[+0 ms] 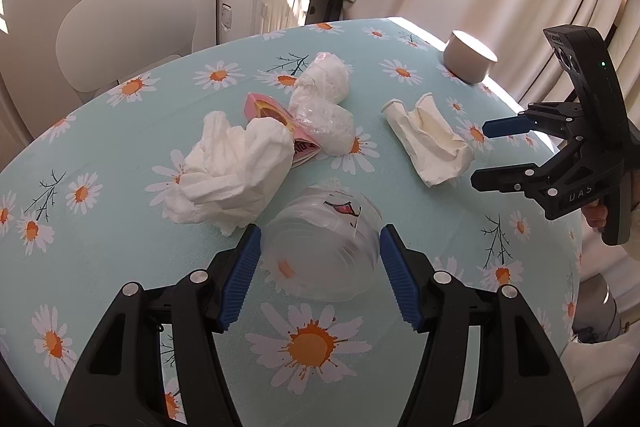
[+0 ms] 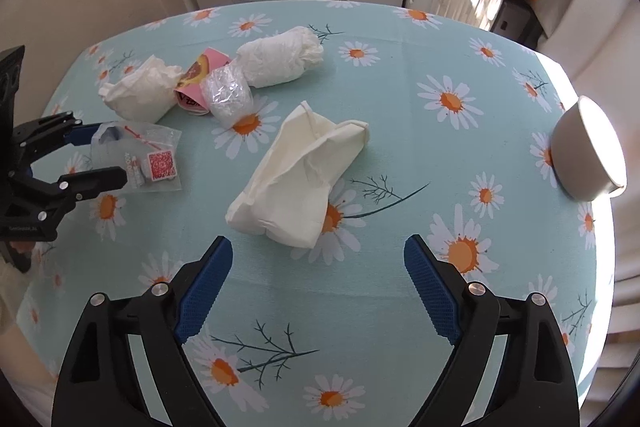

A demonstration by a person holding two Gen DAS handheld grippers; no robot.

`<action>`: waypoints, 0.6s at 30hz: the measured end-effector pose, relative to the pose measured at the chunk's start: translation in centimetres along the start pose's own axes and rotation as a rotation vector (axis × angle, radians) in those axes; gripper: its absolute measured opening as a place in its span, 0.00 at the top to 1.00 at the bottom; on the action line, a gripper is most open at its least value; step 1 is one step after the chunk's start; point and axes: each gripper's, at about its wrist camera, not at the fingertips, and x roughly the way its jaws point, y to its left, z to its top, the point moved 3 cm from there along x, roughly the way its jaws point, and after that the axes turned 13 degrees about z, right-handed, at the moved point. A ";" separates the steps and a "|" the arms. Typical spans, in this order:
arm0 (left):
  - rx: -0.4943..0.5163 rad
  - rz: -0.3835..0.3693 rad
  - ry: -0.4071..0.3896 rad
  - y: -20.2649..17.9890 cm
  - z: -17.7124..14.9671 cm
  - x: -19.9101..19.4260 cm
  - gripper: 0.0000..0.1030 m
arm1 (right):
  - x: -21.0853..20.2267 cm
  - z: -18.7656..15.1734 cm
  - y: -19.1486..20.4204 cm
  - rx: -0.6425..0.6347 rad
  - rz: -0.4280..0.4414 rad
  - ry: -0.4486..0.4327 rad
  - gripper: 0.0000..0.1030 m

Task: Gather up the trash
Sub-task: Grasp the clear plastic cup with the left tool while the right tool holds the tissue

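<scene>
Two grippers are seen: the left gripper (image 1: 320, 259) is set around one clear plastic bag (image 1: 324, 247) with red print, pads not quite pressing it, while the right gripper (image 2: 318, 291) is spread wide, nothing held. Further out, two crumpled tissues (image 2: 300, 179), one pink wrapper (image 2: 200, 67) and one bowl (image 2: 588, 151) are spotted on the daisy tablecloth (image 2: 400, 307)

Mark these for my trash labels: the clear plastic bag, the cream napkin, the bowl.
clear plastic bag (image 1: 320, 251): left wrist view, crumpled middle.
cream napkin (image 2: 296, 179): right wrist view, centre fold.
bowl (image 2: 576, 155): right wrist view, outer wall.
</scene>
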 end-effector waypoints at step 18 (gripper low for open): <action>-0.025 0.042 0.002 -0.4 -2.5 -3.2 0.40 | 1.8 0.6 3.1 0.015 0.111 0.030 0.51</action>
